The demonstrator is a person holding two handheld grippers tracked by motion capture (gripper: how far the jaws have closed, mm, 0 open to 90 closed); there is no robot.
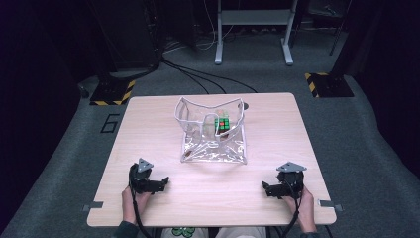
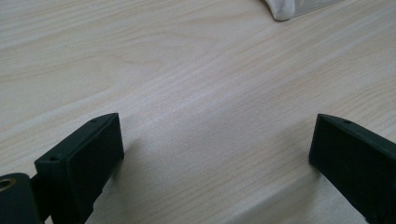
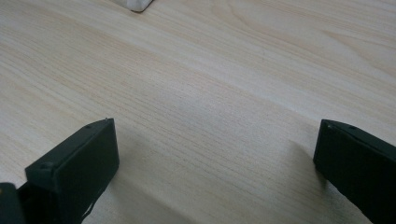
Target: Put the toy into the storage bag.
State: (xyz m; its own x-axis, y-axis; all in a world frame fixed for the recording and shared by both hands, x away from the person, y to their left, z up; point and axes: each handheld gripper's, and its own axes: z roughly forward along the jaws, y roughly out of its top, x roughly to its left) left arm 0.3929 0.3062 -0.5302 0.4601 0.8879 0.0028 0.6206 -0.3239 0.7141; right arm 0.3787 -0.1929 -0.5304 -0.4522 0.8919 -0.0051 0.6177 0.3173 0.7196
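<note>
The wooden table [image 1: 148, 124] holds a clear plastic bag [image 1: 213, 144] in the middle, mouth open, with a Rubik's cube [image 1: 222, 124] inside. The left gripper [image 1: 161, 182] and right gripper [image 1: 267, 188] rest near the front edge, jaws spread wide, ready to reach.

The left gripper [image 2: 215, 154] is resting with jaws spread wide over the table [image 2: 187, 70], a bag [image 2: 285, 9] corner lying ahead.

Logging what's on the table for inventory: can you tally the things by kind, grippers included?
Clear plastic bag: 1
Puzzle cube, inside the bag: 1
Grippers: 2, the left gripper and the right gripper, both resting on the table with jaws open
Total: 4
</note>
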